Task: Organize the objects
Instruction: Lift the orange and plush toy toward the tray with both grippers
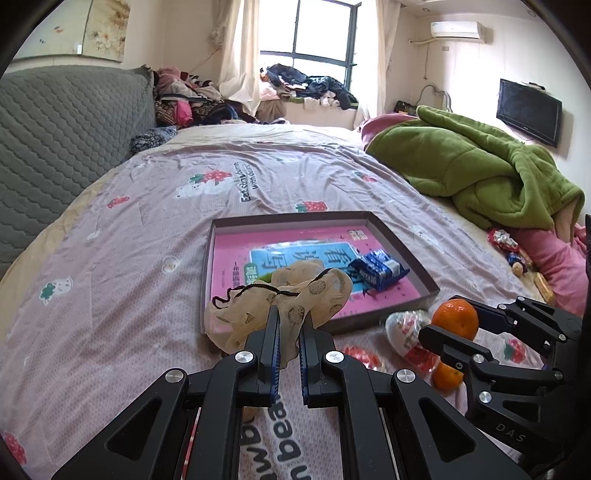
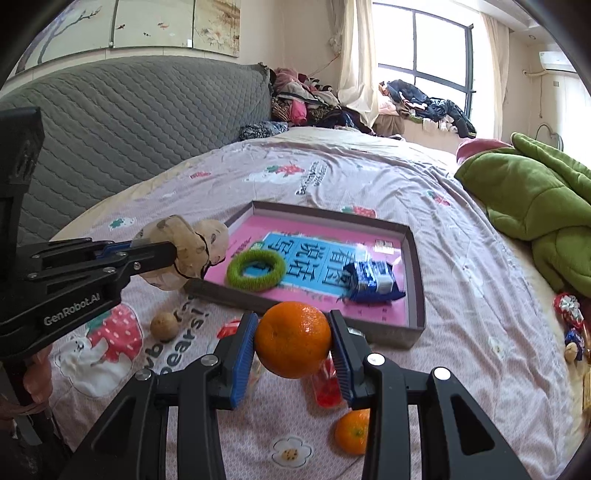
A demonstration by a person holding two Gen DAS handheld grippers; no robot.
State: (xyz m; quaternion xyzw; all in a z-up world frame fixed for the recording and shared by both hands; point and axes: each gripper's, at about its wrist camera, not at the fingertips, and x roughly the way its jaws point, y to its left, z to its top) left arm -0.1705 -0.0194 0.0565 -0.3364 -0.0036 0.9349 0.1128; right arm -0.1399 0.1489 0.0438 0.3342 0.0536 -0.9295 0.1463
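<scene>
Jaws grip cloth [image 1: 280, 299] and orange [image 2: 292, 339] short of tray [image 2: 415, 280]; second orange [image 2: 352, 431] below.

Bed [image 2: 369, 177] with tray [image 2: 415, 280], tangerine [image 2: 352, 430]

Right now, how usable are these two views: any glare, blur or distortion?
Left wrist: window blown out, bed bowed by fisheye, cloth in the left tongs sharp. Right wrist: window glare again, dark corner vignetting, orange in the right tongs crisp.
</scene>
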